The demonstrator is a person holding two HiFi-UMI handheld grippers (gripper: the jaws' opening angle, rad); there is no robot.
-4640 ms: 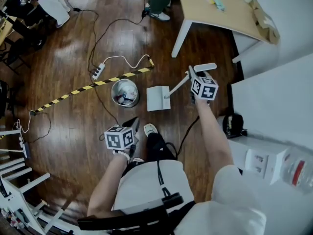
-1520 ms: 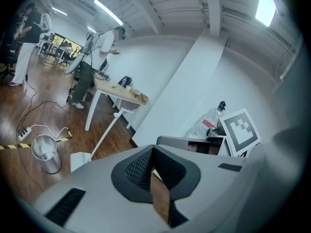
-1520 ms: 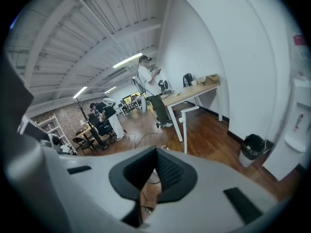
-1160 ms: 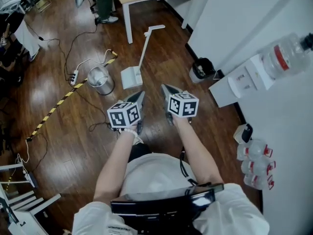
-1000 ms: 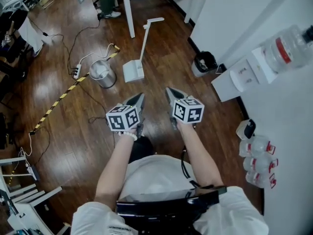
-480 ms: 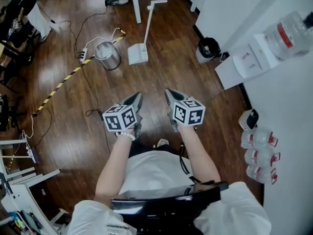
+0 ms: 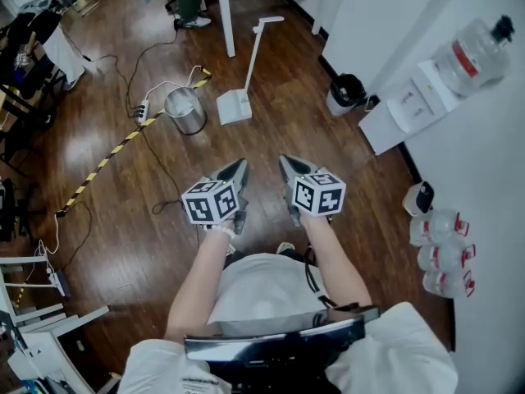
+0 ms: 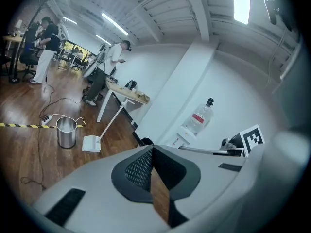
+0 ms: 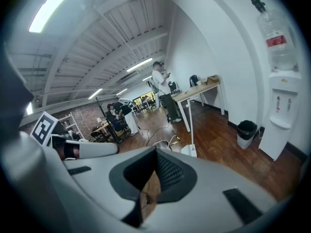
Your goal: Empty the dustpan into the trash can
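The white long-handled dustpan [image 7: 234,107] stands upright on the wood floor, right beside the round metal trash can [image 7: 184,110]. Nothing holds it. Both grippers hover side by side in front of the person's body, well short of the dustpan. My left gripper [image 7: 241,166] is shut and empty. My right gripper [image 7: 284,162] is shut and empty too. From the left gripper view, the trash can [image 8: 66,132] and dustpan [image 8: 91,143] sit far off beyond the closed left gripper [image 8: 151,150]. The right gripper view shows the dustpan [image 9: 190,150] past the closed right gripper [image 9: 156,152].
A small black bin [image 7: 348,93] and a water dispenser [image 7: 410,97] stand along the white wall at right, with water bottles [image 7: 443,253] nearer. A table leg [image 7: 225,23], a power strip with cables [image 7: 144,114] and yellow-black tape [image 7: 107,158] lie around the can. People stand farther off.
Several seconds ago the right gripper held the dustpan's handle next to the can. Now the dustpan stands alone and both grippers have drawn back from it, close to the person.
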